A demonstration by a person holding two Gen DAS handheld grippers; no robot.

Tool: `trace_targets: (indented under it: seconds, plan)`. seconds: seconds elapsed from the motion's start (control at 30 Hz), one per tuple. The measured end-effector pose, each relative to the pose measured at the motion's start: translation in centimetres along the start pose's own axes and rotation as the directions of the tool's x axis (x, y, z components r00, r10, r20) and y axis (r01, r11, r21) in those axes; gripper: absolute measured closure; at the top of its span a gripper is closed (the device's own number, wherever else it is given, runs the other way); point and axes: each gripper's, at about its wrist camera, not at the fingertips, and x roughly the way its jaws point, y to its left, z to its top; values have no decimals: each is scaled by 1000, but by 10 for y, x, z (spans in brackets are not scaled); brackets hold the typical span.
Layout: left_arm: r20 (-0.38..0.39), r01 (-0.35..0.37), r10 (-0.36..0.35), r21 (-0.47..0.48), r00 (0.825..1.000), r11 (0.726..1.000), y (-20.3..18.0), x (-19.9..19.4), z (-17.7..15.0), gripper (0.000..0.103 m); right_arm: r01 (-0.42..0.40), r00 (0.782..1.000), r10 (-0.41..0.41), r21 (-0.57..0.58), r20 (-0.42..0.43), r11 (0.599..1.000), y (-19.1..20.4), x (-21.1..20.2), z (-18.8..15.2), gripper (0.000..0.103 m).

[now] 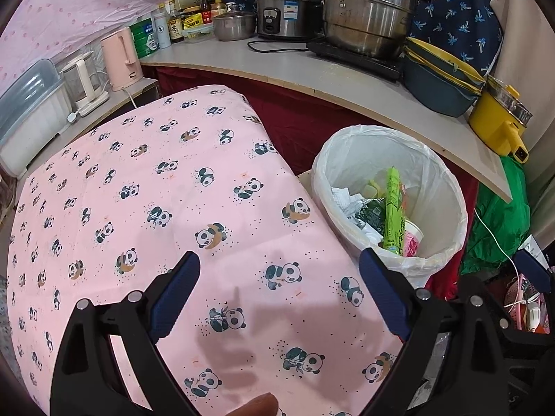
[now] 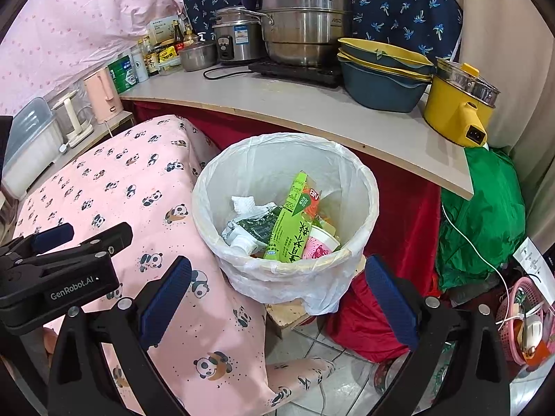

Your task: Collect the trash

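You are holding both claws spread wide with nothing between the pads: the left claw (image 1: 279, 293) is hanging over the panda-print cloth (image 1: 156, 208), and the right claw (image 2: 277, 300) is pointing straight at the lined trash bin (image 2: 364, 187) just ahead of it. From the left claw, that bin (image 1: 447, 187) is sitting ahead and to its right.

The trash is already lying inside the bin: a green drink carton (image 2: 291, 222), a pink-labelled cup (image 2: 321, 244), a dark wrapper (image 2: 260, 225) and crumpled white paper (image 2: 244, 204). The cloth under the left claw is showing no loose litter, so the collecting looks finished or nearly so; anything left would be outside these views.

Readable writing: "GenRobot.AI" on the left claw's body (image 2: 73, 291) as seen from the right wrist, "NB" on an orange pack (image 2: 314, 196) beside the carton, and "ASD" on the steel steamer (image 2: 305, 17) on the tabletop (image 2: 277, 104) beyond. The carton's characters are too skewed for me to read.
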Motion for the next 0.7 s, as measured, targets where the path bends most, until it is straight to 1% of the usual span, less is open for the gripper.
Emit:
trace_targets:
  seconds: [0.7]
  plan:
    - [-18,-25,25,0,1000,1000,3,0,-10,14,0,1000,-1,-11,-9,1000,6,0,-6,6]
